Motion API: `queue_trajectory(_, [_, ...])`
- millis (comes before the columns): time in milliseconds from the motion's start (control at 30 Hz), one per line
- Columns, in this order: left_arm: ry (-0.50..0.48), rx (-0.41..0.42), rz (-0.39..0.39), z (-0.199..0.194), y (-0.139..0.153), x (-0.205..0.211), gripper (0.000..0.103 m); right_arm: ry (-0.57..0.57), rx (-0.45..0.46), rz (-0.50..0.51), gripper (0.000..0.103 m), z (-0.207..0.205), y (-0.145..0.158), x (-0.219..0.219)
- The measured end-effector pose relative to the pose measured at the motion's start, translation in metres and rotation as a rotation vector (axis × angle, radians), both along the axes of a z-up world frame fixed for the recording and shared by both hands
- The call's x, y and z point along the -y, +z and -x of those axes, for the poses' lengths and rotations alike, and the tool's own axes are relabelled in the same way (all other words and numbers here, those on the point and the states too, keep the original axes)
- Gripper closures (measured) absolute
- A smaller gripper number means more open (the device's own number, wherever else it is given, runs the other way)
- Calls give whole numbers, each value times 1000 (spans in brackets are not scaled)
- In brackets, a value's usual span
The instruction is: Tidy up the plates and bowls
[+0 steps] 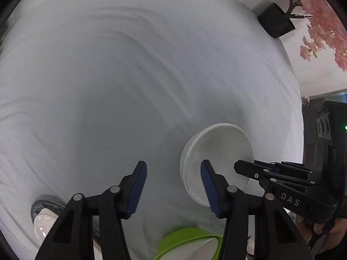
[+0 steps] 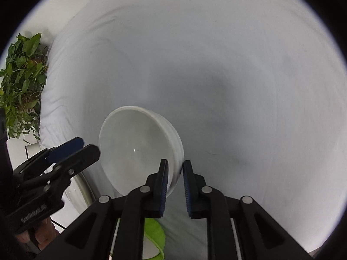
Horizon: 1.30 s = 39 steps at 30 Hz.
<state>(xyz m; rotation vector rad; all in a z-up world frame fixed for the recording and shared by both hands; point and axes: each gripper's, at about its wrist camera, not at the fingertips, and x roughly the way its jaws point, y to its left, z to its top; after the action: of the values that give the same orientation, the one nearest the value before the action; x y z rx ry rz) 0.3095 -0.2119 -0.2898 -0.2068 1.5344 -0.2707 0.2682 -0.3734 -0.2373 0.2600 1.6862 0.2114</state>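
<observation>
Right wrist view: right gripper (image 2: 175,173) straddles white bowl (image 2: 138,147) rim at bowl's 4 o'clock, narrow gap, pads not pressing — prob. just set down. Left gripper (image 1: 173,186) half-wide, empty, w/ bowl at its 2 o'clock on white cloth (image 1: 130,86); green plate (image 1: 184,240) at 6.

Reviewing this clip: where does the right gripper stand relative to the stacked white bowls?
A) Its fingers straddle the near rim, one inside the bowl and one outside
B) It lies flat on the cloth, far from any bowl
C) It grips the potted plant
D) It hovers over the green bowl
A: in the right wrist view the right gripper has the rim of the white bowls between its fingers.
</observation>
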Motion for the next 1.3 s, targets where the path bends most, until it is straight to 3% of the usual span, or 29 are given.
queue_trajectory(167, [-11,-55,50,-3,-21,9,73,4,11,-11,88,0,1,1])
queue_trajectory(333, [-21,-86,53,-5,-33,18,95,-19,14,-16,88,3,-1,1])
queue_trajectory(533, [-30,-82,34,-6,-33,20,97,-61,-16,-16,93,6,-9,20])
queue_trajectory(733, [-37,-64,-8,-5,-24,20,98,-35,9,49,95,8,-3,5])
queue_trajectory(967, [-53,3,-27,1,17,23,99,-44,73,56,95,13,23,-1])
queue_trajectory(1133, [-69,63,-37,11,73,22,99,-56,167,51,96,19,71,-3])
queue_trajectory(1300, [-81,120,-48,35,140,27,100,-74,288,56,96,38,137,-7])
